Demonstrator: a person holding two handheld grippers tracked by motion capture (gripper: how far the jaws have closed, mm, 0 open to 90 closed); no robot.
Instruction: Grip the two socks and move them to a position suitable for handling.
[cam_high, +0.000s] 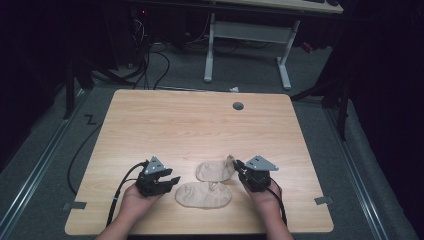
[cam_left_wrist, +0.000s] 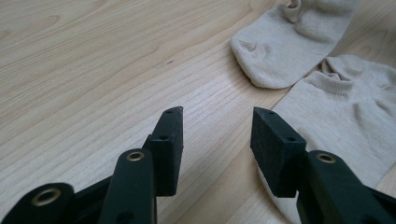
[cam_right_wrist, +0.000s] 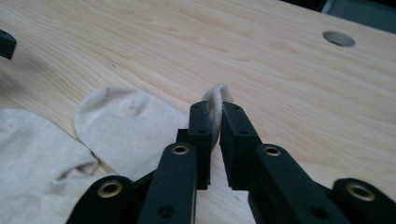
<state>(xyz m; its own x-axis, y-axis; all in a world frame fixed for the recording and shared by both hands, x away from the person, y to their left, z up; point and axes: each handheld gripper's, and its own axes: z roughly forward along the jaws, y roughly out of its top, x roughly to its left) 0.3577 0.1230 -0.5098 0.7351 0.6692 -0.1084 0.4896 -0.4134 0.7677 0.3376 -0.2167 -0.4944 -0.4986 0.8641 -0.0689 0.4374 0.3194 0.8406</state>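
My right tongs (cam_right_wrist: 214, 122) pinch the raised edge of the farther beige sock (cam_right_wrist: 133, 126), which lies on the desk (cam_high: 200, 120); fabric sits between the jaws. My left tongs (cam_left_wrist: 215, 135) stand open and empty just left of the nearer beige sock (cam_left_wrist: 345, 116), one pad over its edge.

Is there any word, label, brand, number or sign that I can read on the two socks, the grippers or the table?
None: no readable text.
The far sock, the near sock, the left gripper, the right gripper and the table all show plain surfaces with no writing.
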